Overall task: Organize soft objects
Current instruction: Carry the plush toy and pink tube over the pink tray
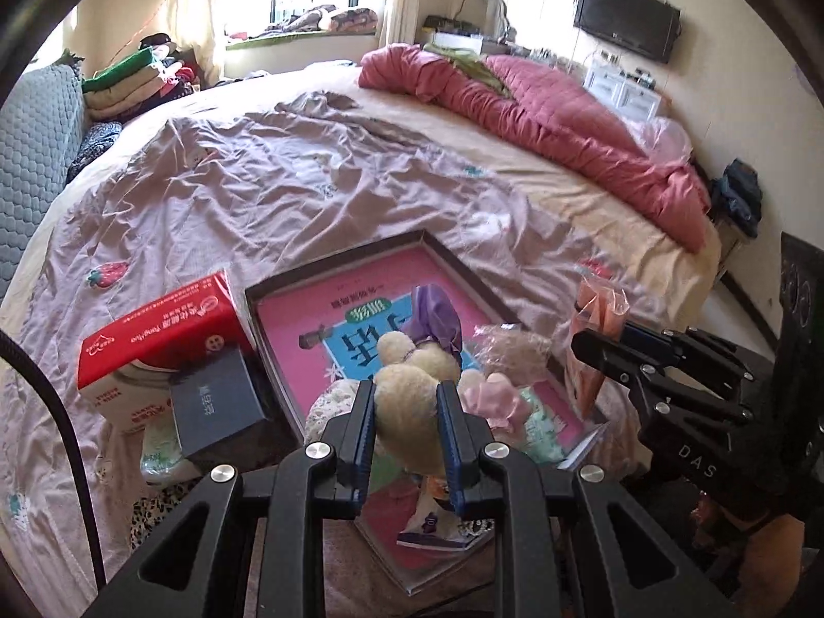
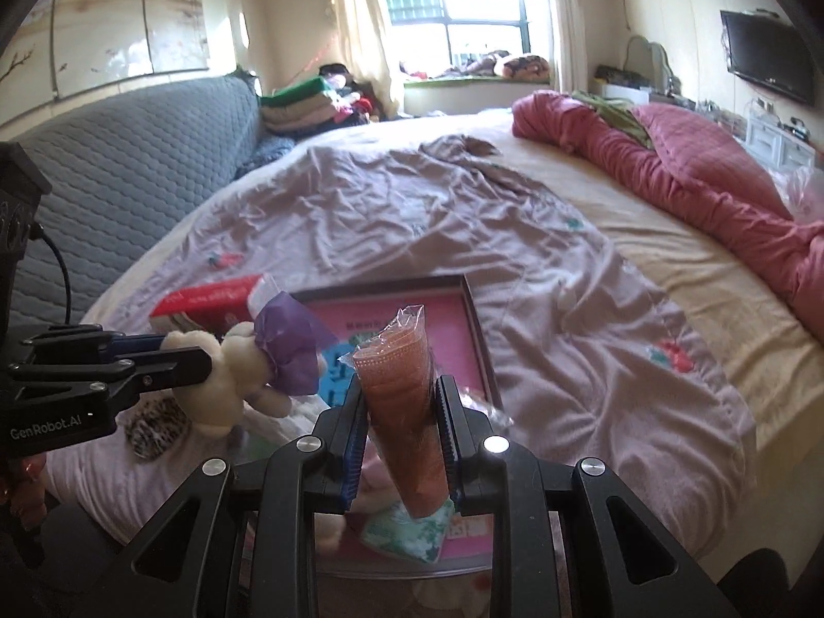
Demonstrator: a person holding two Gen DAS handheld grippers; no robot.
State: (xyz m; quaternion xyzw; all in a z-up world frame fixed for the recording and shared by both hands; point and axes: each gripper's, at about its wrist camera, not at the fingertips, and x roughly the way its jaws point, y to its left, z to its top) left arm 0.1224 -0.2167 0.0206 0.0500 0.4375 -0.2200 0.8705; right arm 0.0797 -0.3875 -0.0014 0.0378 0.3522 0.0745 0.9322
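My left gripper [image 1: 405,401] is shut on a cream plush toy [image 1: 407,391] with a purple cloth [image 1: 438,319] on it, held above a shallow dark box [image 1: 335,262] with a pink book inside. My right gripper [image 2: 399,401] is shut on an orange-brown cloth roll in clear wrap [image 2: 401,391], held upright over the same box [image 2: 471,309]. The right gripper shows at the right of the left wrist view [image 1: 607,355]; the left gripper with the plush toy [image 2: 221,376] shows at the left of the right wrist view. A pink fluffy item [image 1: 492,396] and a green floral pack [image 2: 412,530] lie in the box.
A red tissue box [image 1: 159,329] and a dark blue box [image 1: 216,407] lie left of the shallow box. A leopard-print cloth [image 2: 152,427] lies near the bed's near edge. A wrinkled mauve sheet [image 1: 309,180] covers the bed, a pink quilt [image 1: 556,123] lies far right, folded clothes [image 1: 134,82] far left.
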